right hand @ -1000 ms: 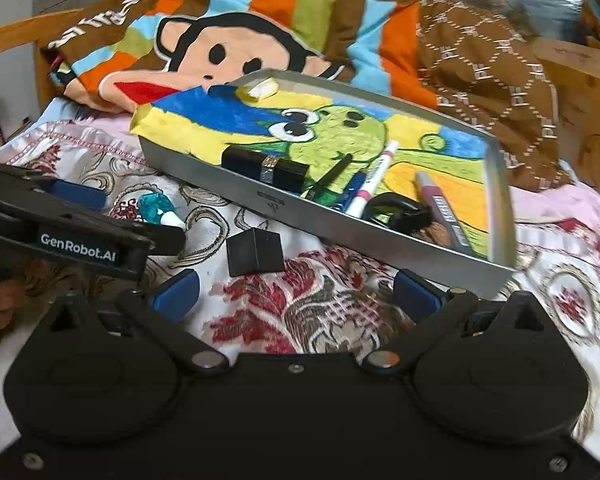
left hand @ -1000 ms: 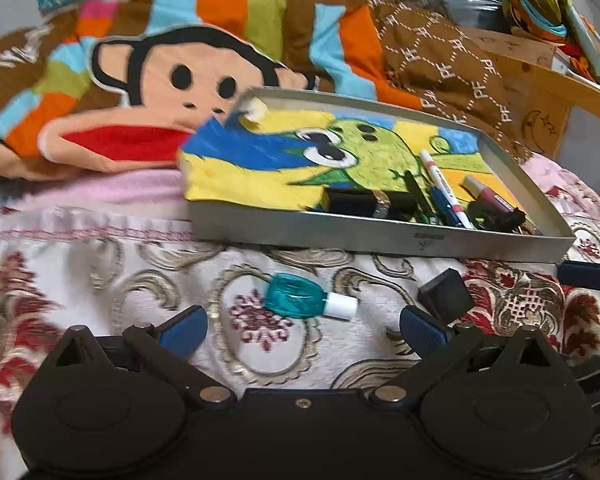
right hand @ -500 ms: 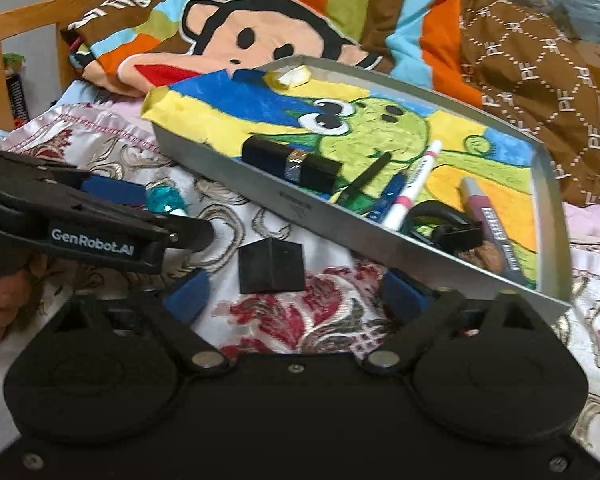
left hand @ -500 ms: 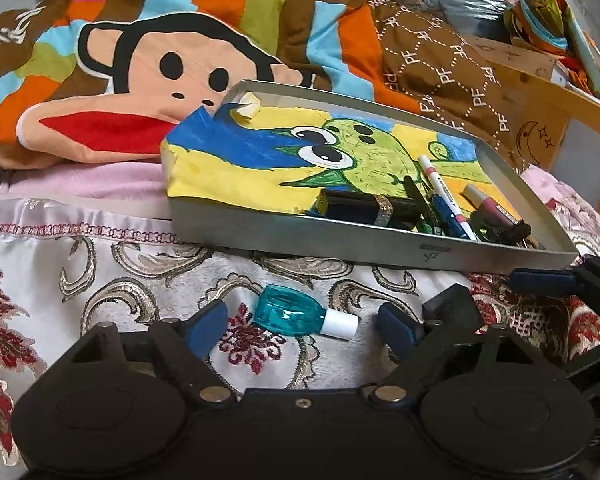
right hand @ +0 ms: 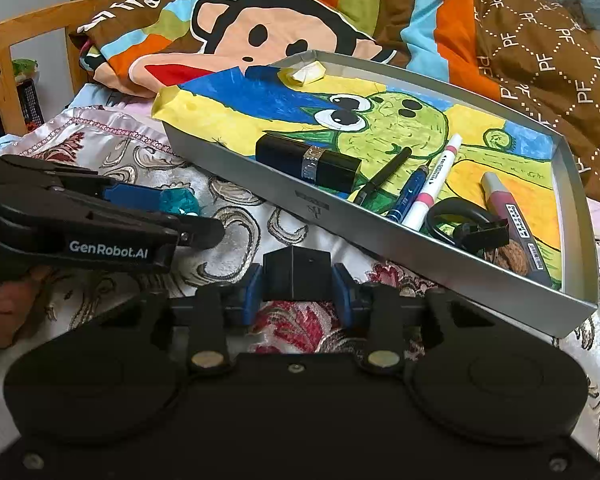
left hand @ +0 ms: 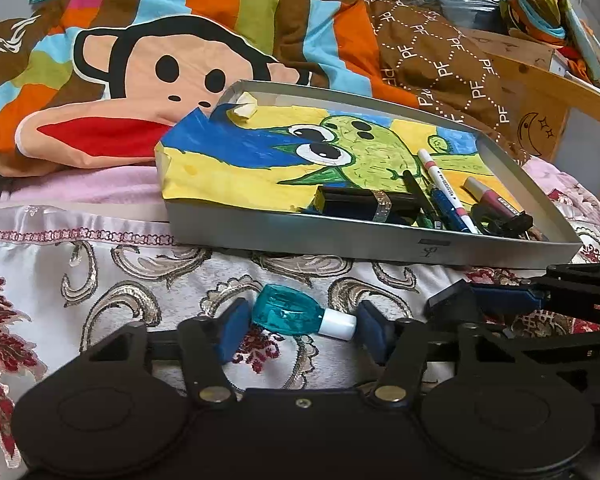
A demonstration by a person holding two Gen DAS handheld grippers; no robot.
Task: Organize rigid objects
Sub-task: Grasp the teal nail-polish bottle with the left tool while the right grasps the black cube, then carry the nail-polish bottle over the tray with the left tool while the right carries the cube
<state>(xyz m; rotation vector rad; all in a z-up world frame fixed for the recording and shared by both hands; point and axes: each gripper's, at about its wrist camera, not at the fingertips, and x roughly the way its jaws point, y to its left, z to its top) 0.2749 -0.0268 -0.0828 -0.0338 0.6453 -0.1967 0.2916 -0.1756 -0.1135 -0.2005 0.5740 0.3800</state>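
- Small teal glass bottle with a white cap lies on its side on the embroidered white-and-red bedspread, just in front of the tray's near wall.
- Left gripper: blue pads touch both ends of the bottle, one at the base, one at the cap; jaws clamped on it lengthwise.
- Small black cube-shaped block sits on the same bedspread, to the right of the bottle.
- Right gripper: blue pads press the block's left and right faces; jaws closed on it.
- In the right wrist view the left gripper enters from the left, with a hand on its grip; the teal bottle shows between its fingers.
- Shallow grey metal tray rests behind both items, lined with a painted green cartoon-creature sheet.
- Tray contents, grouped at its right end: black rectangular case with a silver band, black pen, blue pen, white-and-pink marker, pink tube, black clip-like item.
- Crumpled pale scrap at the tray's far corner.
- Striped monkey-print blanket is heaped behind the tray.
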